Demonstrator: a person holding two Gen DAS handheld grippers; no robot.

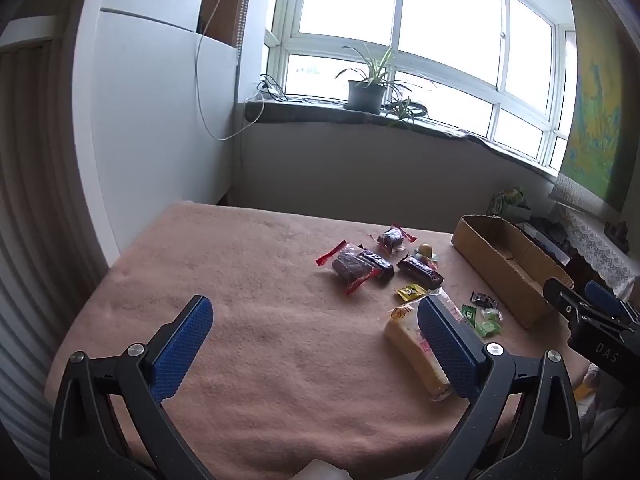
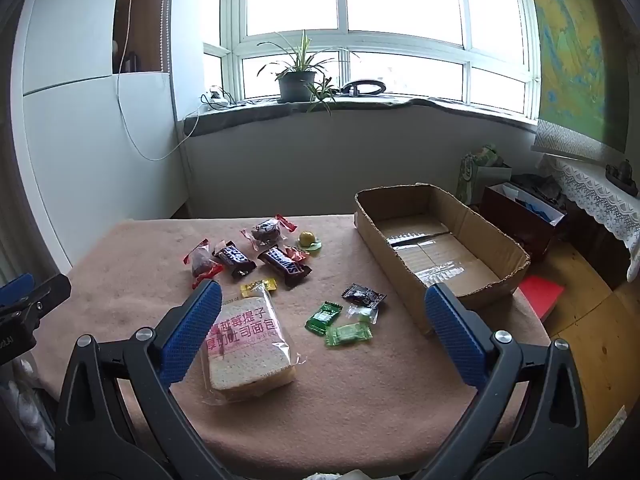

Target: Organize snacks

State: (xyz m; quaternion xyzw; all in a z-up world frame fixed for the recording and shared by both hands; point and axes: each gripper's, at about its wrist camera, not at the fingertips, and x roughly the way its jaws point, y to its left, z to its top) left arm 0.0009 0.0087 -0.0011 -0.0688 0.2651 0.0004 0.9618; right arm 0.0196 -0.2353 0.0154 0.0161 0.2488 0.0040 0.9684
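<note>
Snacks lie on a pink cloth-covered table (image 2: 360,392). A wrapped bread slice pack (image 2: 250,340) lies nearest; it also shows in the left wrist view (image 1: 412,344). Two Snickers bars (image 2: 285,266), red-wrapped dark cakes (image 2: 202,263), a yellow candy (image 2: 259,285), green candies (image 2: 347,334), a black candy (image 2: 363,295) and a yellow-green jelly cup (image 2: 308,239) lie beyond. An empty cardboard box (image 2: 440,256) stands at the right. My right gripper (image 2: 322,318) is open above the bread and candies. My left gripper (image 1: 314,334) is open over bare cloth, left of the bread.
A window sill with a potted plant (image 2: 298,80) runs behind the table. A white cabinet (image 1: 152,128) stands at the left. Bags and a lace-covered shelf (image 2: 592,188) crowd the right side. A red item (image 2: 542,294) lies on the wooden floor beside the box.
</note>
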